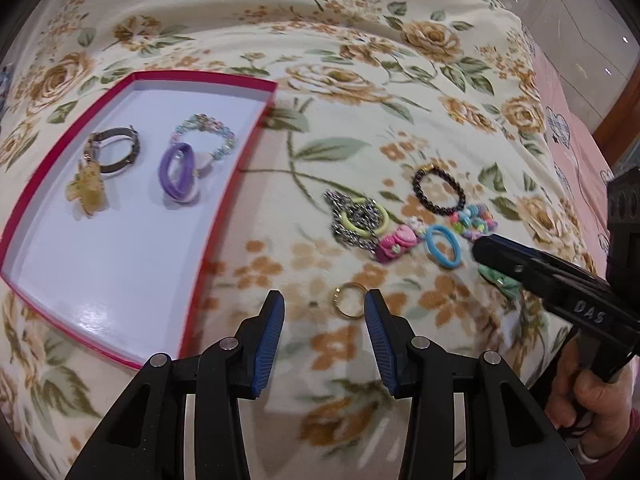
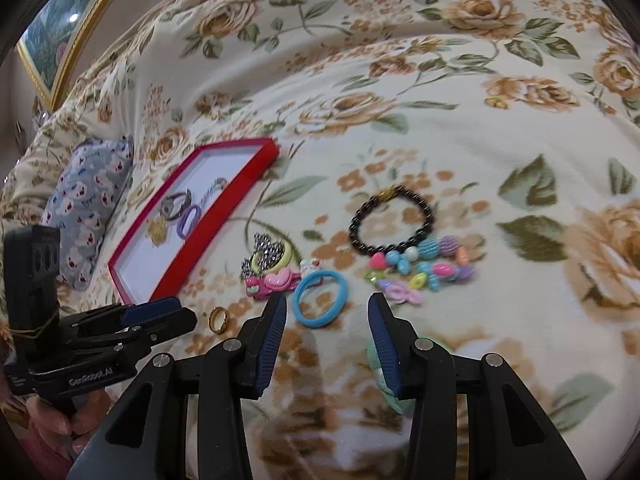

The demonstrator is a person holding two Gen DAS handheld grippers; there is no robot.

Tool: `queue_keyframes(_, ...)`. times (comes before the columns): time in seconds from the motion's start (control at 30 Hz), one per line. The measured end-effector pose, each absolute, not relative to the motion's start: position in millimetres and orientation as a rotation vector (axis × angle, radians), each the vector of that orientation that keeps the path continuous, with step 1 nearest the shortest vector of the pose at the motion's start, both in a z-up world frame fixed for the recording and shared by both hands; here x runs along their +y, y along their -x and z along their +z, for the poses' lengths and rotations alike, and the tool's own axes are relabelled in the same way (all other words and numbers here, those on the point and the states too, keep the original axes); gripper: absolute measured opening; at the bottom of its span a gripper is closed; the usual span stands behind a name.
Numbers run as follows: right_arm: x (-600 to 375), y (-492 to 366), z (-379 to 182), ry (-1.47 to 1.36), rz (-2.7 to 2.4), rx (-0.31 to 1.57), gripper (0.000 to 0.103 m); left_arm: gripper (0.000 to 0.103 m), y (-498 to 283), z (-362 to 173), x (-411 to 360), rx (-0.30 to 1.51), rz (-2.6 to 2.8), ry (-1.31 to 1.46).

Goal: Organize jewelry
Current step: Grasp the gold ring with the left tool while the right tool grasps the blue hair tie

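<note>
While both grippers stand released, the gold ring [image 1: 349, 300] lies flat at lower centre, just ahead of the left gripper [image 1: 325, 312], touching its right pad; the right gripper [image 2: 327, 316] is farther.

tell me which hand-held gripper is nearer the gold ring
Left. The left hand-held gripper has the gold ring just inside its right fingertip; the right hand-held gripper hovers over by the blue hair tie.

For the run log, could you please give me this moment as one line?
left gripper: open, by gold ring | right gripper: open, over blue hair tie | red tray: partly filled
</note>
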State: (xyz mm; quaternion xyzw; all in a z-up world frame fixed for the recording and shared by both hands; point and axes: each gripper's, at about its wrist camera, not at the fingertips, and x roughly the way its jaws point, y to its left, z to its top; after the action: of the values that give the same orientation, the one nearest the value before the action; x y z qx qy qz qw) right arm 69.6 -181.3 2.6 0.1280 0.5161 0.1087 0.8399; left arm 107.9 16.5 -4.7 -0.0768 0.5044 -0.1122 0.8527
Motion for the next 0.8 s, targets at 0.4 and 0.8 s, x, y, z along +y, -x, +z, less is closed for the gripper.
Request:
queue_keyframes(0.4, -173.4, -78.7, -17.4, -0.228, 0.211, 1.127, 0.013, 0.036, -121.0, -28.4, 0.6, 1.097, -0.254, 0.135)
queue_keyframes(0.8, -169.4, -77.3, -8.8, -0.233, 0.242, 1.112, 0.003, 0.022, -118.3, -25.9, 5.5, 1.08, -0.274, 0.166)
